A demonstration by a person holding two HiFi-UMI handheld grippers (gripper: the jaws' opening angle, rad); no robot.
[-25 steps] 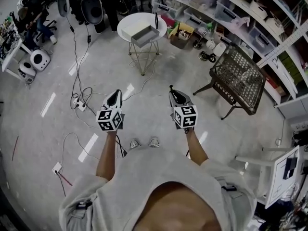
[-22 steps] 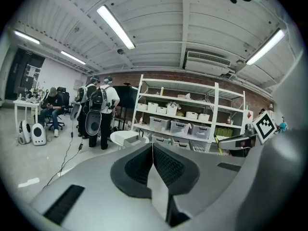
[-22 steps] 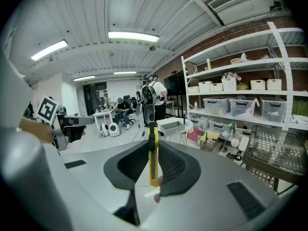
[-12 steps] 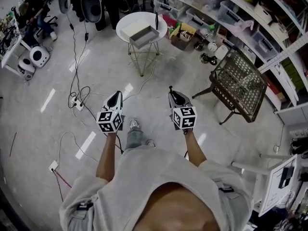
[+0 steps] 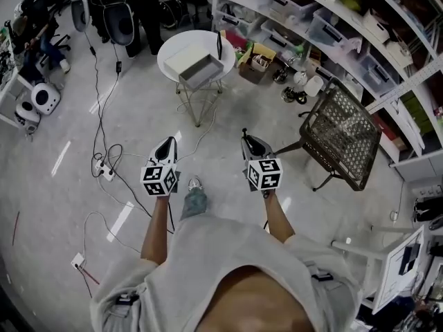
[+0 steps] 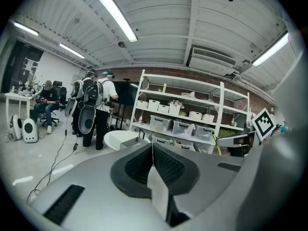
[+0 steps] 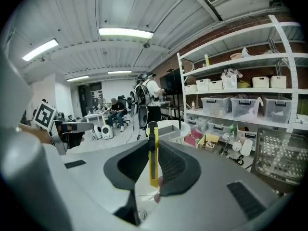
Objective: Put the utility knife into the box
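Note:
A yellow utility knife (image 7: pixel 152 153) stands upright between the jaws of my right gripper (image 7: pixel 153 146), which is shut on it. In the head view the right gripper (image 5: pixel 247 139) is held out over the floor, its knife tip just showing. My left gripper (image 5: pixel 168 144) is level with it, shut, nothing between its pads (image 6: pixel 153 150). The open grey box (image 5: pixel 193 66) lies on a round white table (image 5: pixel 173 47) well ahead of both grippers; the box (image 7: pixel 166 130) shows just past the knife in the right gripper view, too.
A dark mesh chair (image 5: pixel 340 131) stands to the right. Shelves with bins (image 5: pixel 325 26) run along the back right. Cables and a power strip (image 5: pixel 105 169) lie on the floor to the left. People (image 6: pixel 96 107) stand near desks at the back.
The table and box have shifted slightly left and nearer in the head view as the person steps forward; one foot is now out front. Both grippers keep their pose.

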